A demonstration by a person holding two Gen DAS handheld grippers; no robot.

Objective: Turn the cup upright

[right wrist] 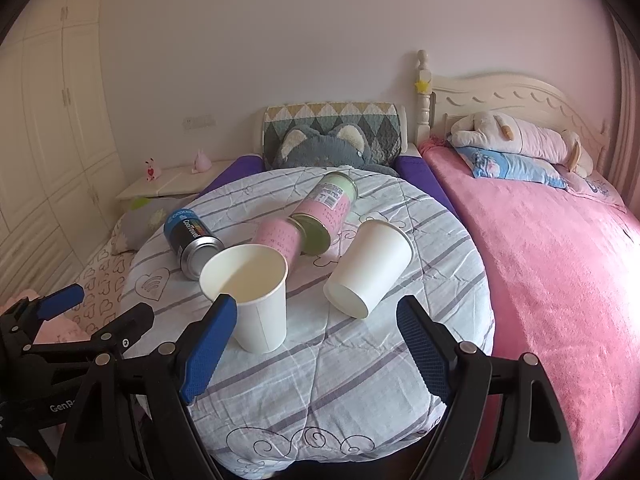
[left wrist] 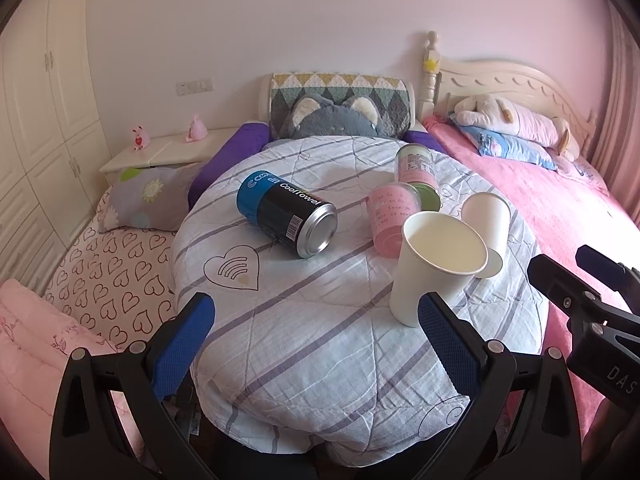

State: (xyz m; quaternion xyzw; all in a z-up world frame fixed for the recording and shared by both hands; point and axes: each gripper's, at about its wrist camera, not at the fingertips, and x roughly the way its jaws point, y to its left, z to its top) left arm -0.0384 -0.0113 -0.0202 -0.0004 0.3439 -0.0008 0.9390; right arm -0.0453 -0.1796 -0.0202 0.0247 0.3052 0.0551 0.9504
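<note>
Both my tongs are spread apart and empty — the left tongs (left wrist: 316, 320) and right tongs (right wrist: 316, 328) hover over the near edge of the striped quilt (right wrist: 320, 392) on the bed. One white paper cup (right wrist: 250, 292) stands upright near that edge; the other cup (right wrist: 370, 268) lies on its side just right of it — base toward me. Behind them lie a black-and-blue can (left wrist: 286, 212) and two pink canisters (left wrist: 390, 216).

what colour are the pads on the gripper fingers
Blue, textured pads on black gripper frames, clearest in the right wrist view.
</note>
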